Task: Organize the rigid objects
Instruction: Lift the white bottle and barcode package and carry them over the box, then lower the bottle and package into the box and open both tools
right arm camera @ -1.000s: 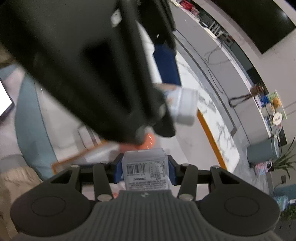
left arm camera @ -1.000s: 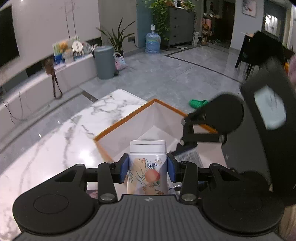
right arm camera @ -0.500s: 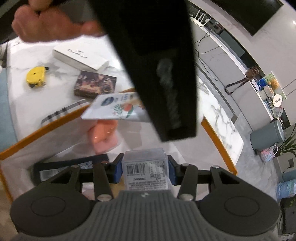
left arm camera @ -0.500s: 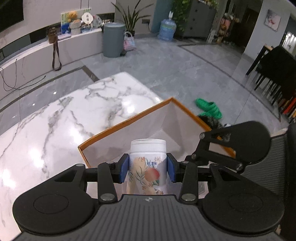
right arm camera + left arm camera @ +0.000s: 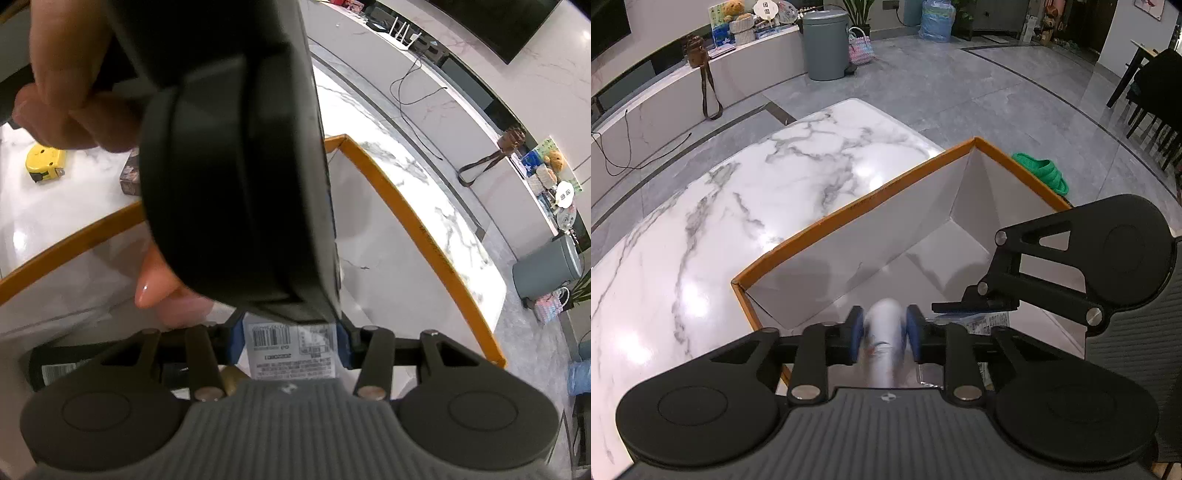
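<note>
Bottle (image 5: 882, 325) first: it shows only as a white smear between the blue pads of the left gripper (image 5: 884, 334), whose jaws are clamped in close on it. It hangs just above the floor of the orange-rimmed box (image 5: 849, 210) on the marble table (image 5: 738, 221). The smear makes me suspect it is shifting in the grip, so I would go low before letting go and set it on the bare white floor near the corner.

My right gripper (image 5: 290, 334) has its jaws closed on a labelled pack (image 5: 291, 362), also over the box. The left tool's body fills most of that view, with the left hand (image 5: 62, 110) above it, so I would place one item at a time and keep the two tools from knocking. A pink item (image 5: 162, 291) and a flat black item (image 5: 74, 363) already lie inside. I would steer clear of both.

As for writing, the pack carries a barcode and upside-down small print that I cannot read. The bottle's label is too blurred.
</note>
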A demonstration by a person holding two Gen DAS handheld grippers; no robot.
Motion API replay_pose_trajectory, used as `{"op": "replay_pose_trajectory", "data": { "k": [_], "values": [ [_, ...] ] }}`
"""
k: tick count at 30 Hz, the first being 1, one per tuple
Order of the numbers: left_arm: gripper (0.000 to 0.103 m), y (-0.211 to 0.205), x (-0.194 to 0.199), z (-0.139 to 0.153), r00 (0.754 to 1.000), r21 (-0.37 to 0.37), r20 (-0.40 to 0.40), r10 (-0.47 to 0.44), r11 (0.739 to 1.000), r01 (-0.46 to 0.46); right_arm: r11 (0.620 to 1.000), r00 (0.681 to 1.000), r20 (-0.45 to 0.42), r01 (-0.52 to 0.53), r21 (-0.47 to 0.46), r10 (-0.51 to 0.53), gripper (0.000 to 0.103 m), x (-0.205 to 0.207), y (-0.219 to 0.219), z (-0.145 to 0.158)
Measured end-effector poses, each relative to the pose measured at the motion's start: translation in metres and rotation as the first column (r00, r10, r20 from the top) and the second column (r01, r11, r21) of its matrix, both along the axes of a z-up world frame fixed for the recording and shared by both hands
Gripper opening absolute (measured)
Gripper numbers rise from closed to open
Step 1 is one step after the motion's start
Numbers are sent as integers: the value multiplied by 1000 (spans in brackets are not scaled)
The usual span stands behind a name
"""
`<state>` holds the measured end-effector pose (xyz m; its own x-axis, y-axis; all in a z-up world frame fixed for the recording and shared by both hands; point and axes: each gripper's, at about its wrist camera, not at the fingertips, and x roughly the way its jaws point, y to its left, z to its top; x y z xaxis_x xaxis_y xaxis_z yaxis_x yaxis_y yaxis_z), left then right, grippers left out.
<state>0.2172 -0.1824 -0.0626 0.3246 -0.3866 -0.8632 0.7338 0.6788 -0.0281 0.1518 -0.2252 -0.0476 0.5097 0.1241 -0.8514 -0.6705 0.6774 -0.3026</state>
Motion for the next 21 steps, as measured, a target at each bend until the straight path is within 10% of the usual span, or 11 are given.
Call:
{"op": "replay_pose_trajectory", "data": {
  "k": [21],
  "values": [
    [41,43,2,37,985,-142,109,134,983,-118,997,997,-9,78,7,-78,47,21,14,-8]
  ]
}}
